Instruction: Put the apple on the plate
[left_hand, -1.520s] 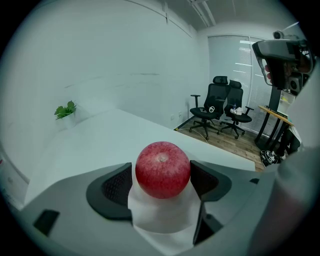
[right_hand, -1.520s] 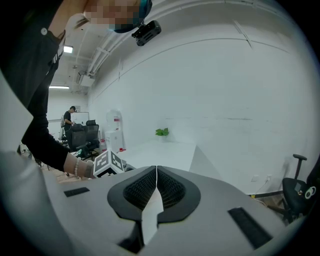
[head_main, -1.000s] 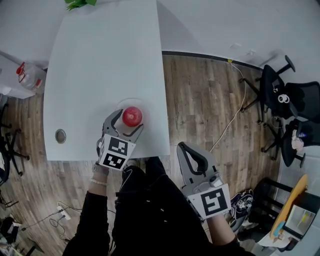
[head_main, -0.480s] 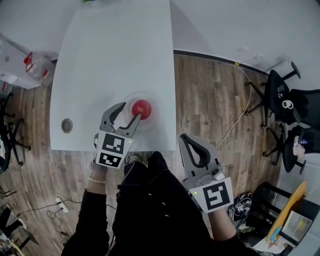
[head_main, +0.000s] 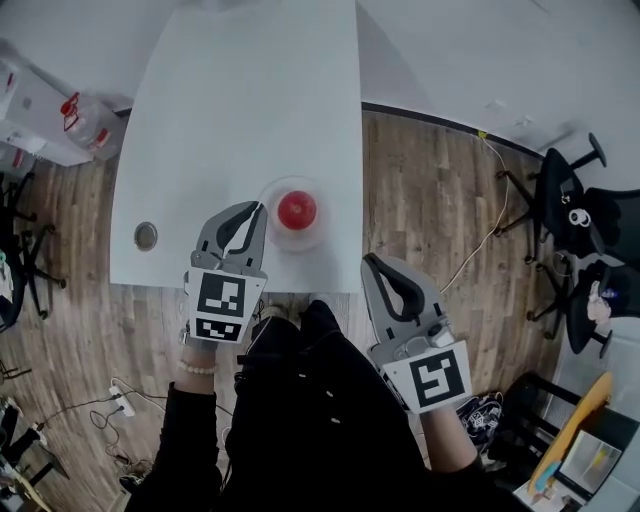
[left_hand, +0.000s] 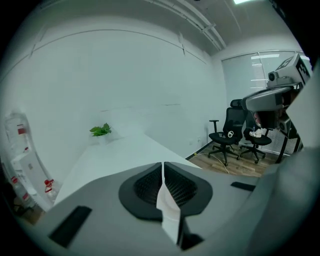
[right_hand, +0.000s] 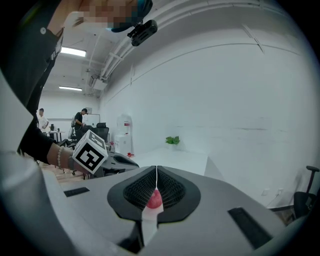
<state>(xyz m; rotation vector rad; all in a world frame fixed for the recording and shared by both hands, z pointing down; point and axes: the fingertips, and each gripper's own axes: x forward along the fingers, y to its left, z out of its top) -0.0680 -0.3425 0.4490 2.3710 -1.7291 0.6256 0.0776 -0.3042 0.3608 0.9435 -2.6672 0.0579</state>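
Apple: on plate, just beside left claw.
Left claw: closed, empty; earlier open around apple.
Right claw: closed.

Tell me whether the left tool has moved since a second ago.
Yes: the left tool has drawn back from the red apple on the clear round plate.

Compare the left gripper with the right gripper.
The left gripper is over the table, tips beside the plate that holds the apple; the right gripper is off the table, over the wooden floor. In the head view the left gripper slants rightward, the right gripper leftward. Both are shut and empty.
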